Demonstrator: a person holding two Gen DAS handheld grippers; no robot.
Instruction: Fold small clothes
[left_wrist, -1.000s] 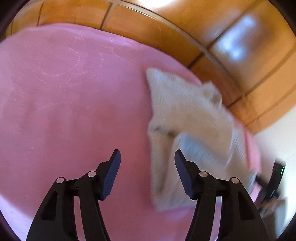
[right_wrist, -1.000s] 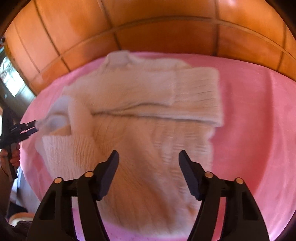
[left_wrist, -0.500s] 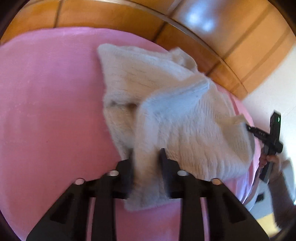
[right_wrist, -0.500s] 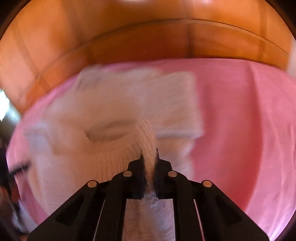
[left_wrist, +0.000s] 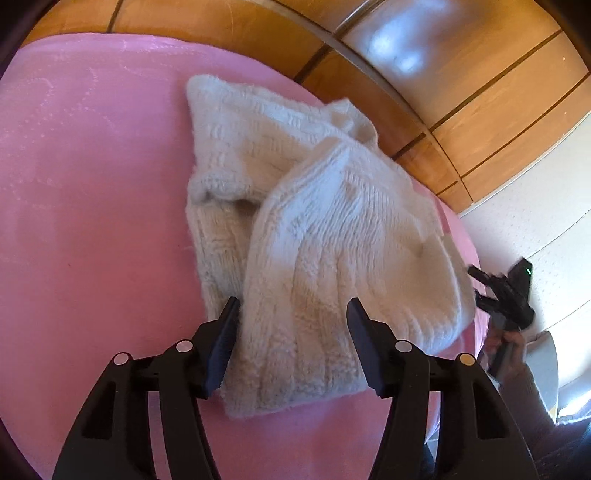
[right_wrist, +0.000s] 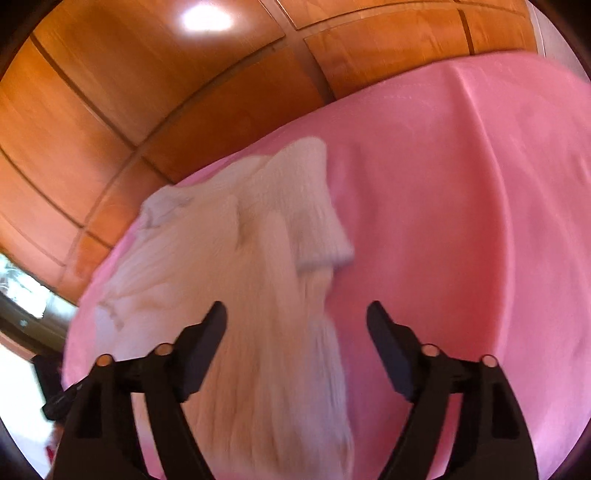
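A small cream knit sweater (left_wrist: 317, 243) lies folded over on the pink cloth (left_wrist: 92, 221). One half is laid over the other. My left gripper (left_wrist: 291, 317) is open, its fingers either side of the sweater's near edge, holding nothing. In the right wrist view the sweater (right_wrist: 236, 280) lies at the left and centre, blurred. My right gripper (right_wrist: 295, 325) is open above its near part, holding nothing. The right gripper also shows in the left wrist view (left_wrist: 506, 295), beyond the sweater's right edge.
A wooden panelled wall (left_wrist: 424, 92) runs behind the pink cloth, also in the right wrist view (right_wrist: 129, 92). A white wall (left_wrist: 535, 229) stands at the right. The pink cloth (right_wrist: 461, 221) spreads wide to the right of the sweater.
Half a second ago both grippers were shut on the sweater's fabric. Both have let go and opened, and the folded half now lies flat. The right gripper has swung to the right.
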